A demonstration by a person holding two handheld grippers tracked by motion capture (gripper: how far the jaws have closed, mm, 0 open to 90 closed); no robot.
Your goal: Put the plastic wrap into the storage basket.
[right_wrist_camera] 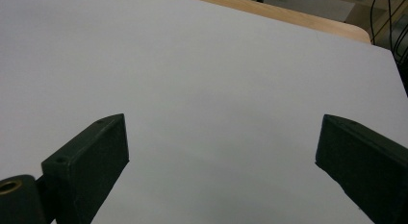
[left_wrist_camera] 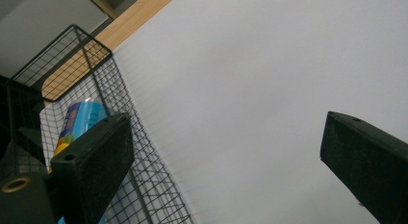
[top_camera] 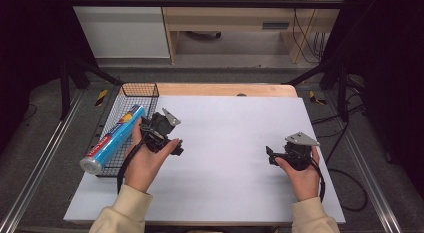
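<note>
A blue roll [top_camera: 114, 139] with a silver end cap lies slanted in a black wire basket [top_camera: 140, 85] at the table's left edge, its near end poking out over the basket's front rim. My left gripper [top_camera: 159, 129] is held just right of the basket, open, with nothing between its jaws. In the left gripper view the gripper [left_wrist_camera: 226, 132] looks along the basket's wire wall [left_wrist_camera: 144, 161], and the roll [left_wrist_camera: 82, 116] shows behind the left jaw. My right gripper [top_camera: 272, 155] rests low over the right side of the white sheet, open and empty [right_wrist_camera: 221, 132].
A white sheet [top_camera: 225, 143] covers most of the wooden table [top_camera: 225, 89], whose bare strip shows along the far edge. Black frame posts and cables stand beyond the right side. Both forearms come in from the bottom in pale sleeves.
</note>
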